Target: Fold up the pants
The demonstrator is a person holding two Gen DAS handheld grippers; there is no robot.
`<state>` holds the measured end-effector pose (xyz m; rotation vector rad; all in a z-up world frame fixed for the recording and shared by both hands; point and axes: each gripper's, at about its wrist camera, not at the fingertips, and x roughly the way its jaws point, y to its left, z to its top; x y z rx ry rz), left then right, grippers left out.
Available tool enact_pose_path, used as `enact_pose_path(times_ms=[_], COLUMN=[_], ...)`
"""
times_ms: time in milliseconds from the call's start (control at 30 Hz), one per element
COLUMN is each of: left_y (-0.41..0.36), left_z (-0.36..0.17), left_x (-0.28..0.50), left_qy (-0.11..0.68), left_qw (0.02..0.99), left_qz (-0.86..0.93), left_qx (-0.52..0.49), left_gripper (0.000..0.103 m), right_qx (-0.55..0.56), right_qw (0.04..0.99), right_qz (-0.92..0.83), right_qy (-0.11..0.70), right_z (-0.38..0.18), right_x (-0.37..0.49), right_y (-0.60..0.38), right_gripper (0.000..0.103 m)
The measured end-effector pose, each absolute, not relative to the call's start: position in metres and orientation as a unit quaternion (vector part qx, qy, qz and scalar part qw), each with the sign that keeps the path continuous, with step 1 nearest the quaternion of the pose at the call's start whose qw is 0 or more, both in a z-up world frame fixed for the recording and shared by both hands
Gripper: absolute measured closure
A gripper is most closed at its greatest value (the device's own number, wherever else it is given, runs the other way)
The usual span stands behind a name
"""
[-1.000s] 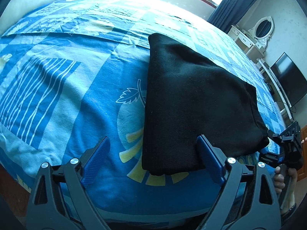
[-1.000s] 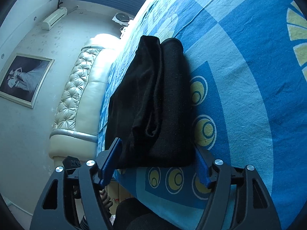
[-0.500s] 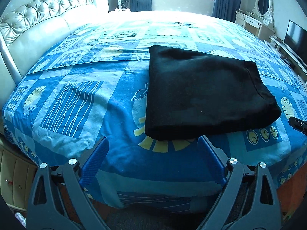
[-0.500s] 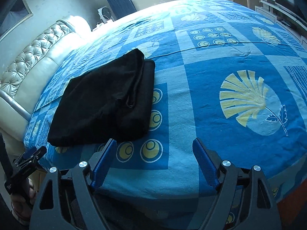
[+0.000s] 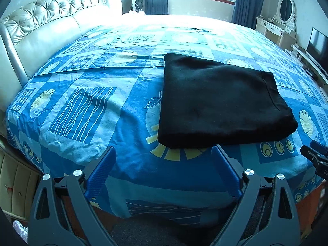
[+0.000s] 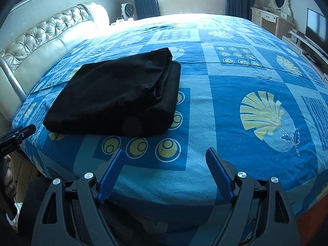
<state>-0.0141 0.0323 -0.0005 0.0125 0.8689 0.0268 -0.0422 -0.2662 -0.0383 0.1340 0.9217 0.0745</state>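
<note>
Both grippers have backed off the black pants [image 5: 221,104] since a second ago, when they sat right at the near edge. Left gripper [image 5: 164,155]: jaws spread, nothing between them. Right gripper [image 6: 165,156]: jaws wide, empty. Pants lie folded in a flat stack on the blue patterned bedsheet [image 5: 98,110], near the bed's front edge, clear of both grippers.

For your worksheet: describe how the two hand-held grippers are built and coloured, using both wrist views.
Both look alike. The left gripper and the right gripper each have two black plastic arms with triangular cut-outs, silver round bolt heads at the pivots, and blue ribbed fingers tapering to the tips. White lettering, too small to read, marks the left gripper's body where it shows at the right wrist view's edge. No cables or sleeves show.
</note>
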Motion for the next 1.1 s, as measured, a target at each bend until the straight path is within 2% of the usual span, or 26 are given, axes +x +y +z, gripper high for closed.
enact_pose_path(times_ms=[267,1100], left_y=[0.030,0.018], left_z=[-0.001,-0.003], left_x=[-0.014,-0.018], left_qy=[0.429,0.436], left_qw=[0.903,0.900], left_qz=[0.004,-0.012], left_qx=[0.005,0.016], left_gripper=[0.009,0.009], right_qx=[0.106,0.085], right_qw=[0.882,0.881], right_qz=[0.018,0.030], right_qy=[0.459,0.464], right_z=[-0.047,-0.052], right_x=[-0.041,-0.043], right_y=[-0.282,-0.268], right_gripper=[0.023,0.023])
